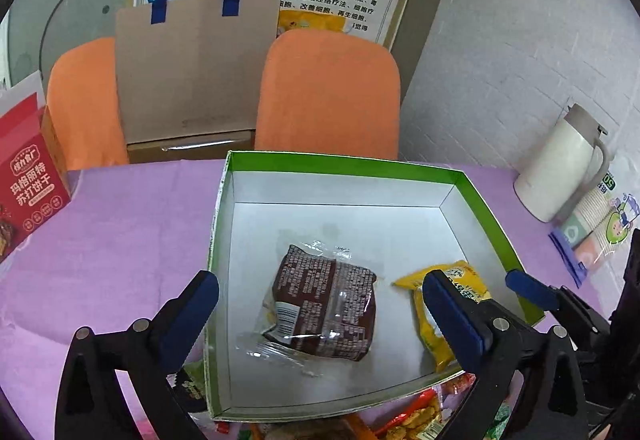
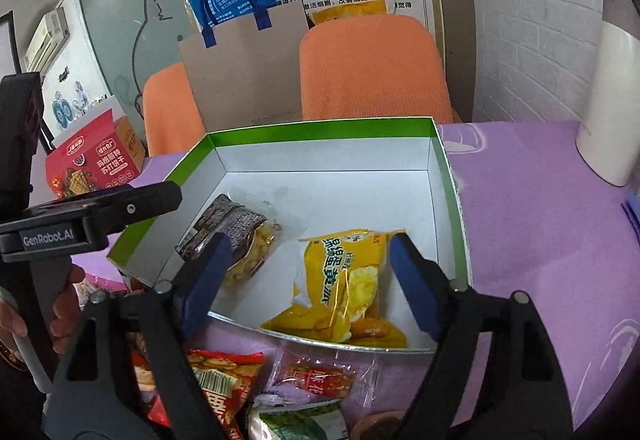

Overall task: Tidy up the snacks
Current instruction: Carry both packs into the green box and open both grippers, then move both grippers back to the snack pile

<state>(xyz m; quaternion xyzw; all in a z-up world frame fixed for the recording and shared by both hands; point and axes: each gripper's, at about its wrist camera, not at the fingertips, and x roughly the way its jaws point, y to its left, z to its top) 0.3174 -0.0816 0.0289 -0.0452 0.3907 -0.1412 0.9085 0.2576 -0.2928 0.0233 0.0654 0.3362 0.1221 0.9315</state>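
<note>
A green-rimmed white box (image 1: 340, 160) (image 2: 320, 128) sits on the purple table. Inside lie a brown snack packet (image 1: 324, 308) (image 2: 232, 228) and a yellow egg-yolk pastry packet (image 1: 436, 328) (image 2: 344, 280). My left gripper (image 1: 320, 312) is open above the brown packet, one finger outside the box's left wall. My right gripper (image 2: 312, 280) is open and straddles the yellow packet without pinching it; its blue tip also shows in the left wrist view (image 1: 532, 288). Loose snack packets (image 2: 224, 384) (image 1: 416, 412) lie in front of the box.
A red cracker box (image 1: 28, 184) (image 2: 96, 164) stands at the table's left. A white kettle (image 1: 564, 168) (image 2: 612, 96) and a printed pack (image 1: 600, 232) are at the right. Two orange chairs (image 1: 328, 96) and a cardboard box (image 1: 192, 76) stand behind the table.
</note>
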